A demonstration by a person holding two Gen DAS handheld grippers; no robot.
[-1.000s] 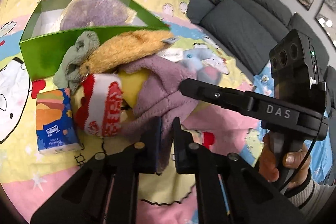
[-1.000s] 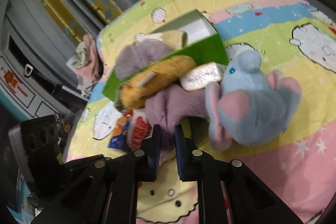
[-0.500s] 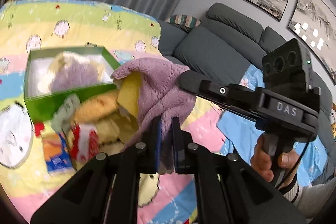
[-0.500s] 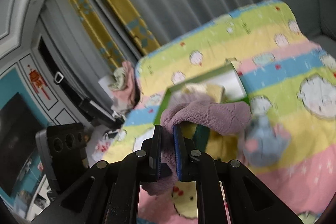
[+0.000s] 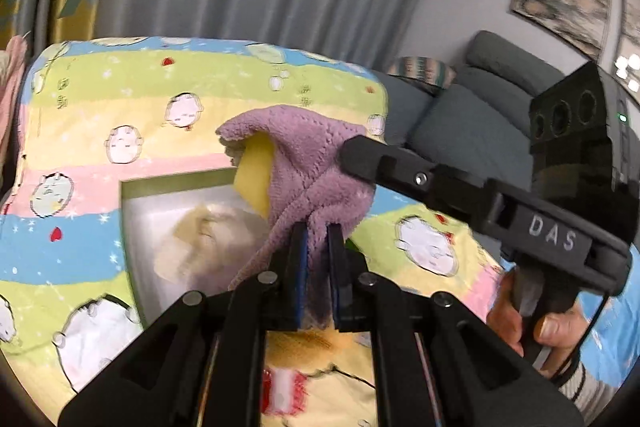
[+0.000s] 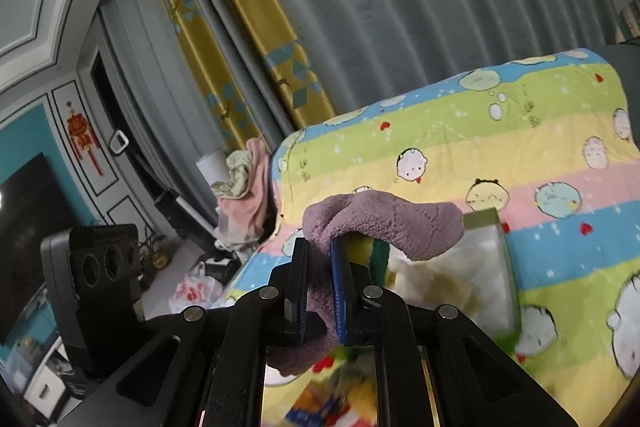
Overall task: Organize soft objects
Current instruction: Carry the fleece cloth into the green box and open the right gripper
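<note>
A fluffy purple cloth (image 5: pixel 308 163) with a yellow lining hangs in the air, stretched between both grippers. My left gripper (image 5: pixel 318 239) is shut on one edge of it. My right gripper (image 6: pixel 320 255) is shut on another edge of the purple cloth (image 6: pixel 380 227); from the left wrist view its finger (image 5: pixel 360 155) reaches into the cloth from the right. Below and behind the cloth sits the open green box (image 5: pixel 128 211) with a pale plush item (image 5: pixel 200 247) inside. The box (image 6: pixel 484 219) also shows in the right wrist view, behind the cloth.
A striped cartoon blanket (image 5: pixel 120 107) covers the surface. Red-and-white and orange soft items (image 5: pixel 288 391) lie blurred under the left gripper. A grey sofa (image 5: pixel 472 123) stands at the right, a person's hand (image 5: pixel 532 327) holds the right gripper's handle, and curtains (image 6: pixel 248 47) hang behind.
Both grippers have risen, lifting the purple cloth off the pile of soft items. The pile and tissue pack have dropped out of view, and the green box now lies below the cloth.
</note>
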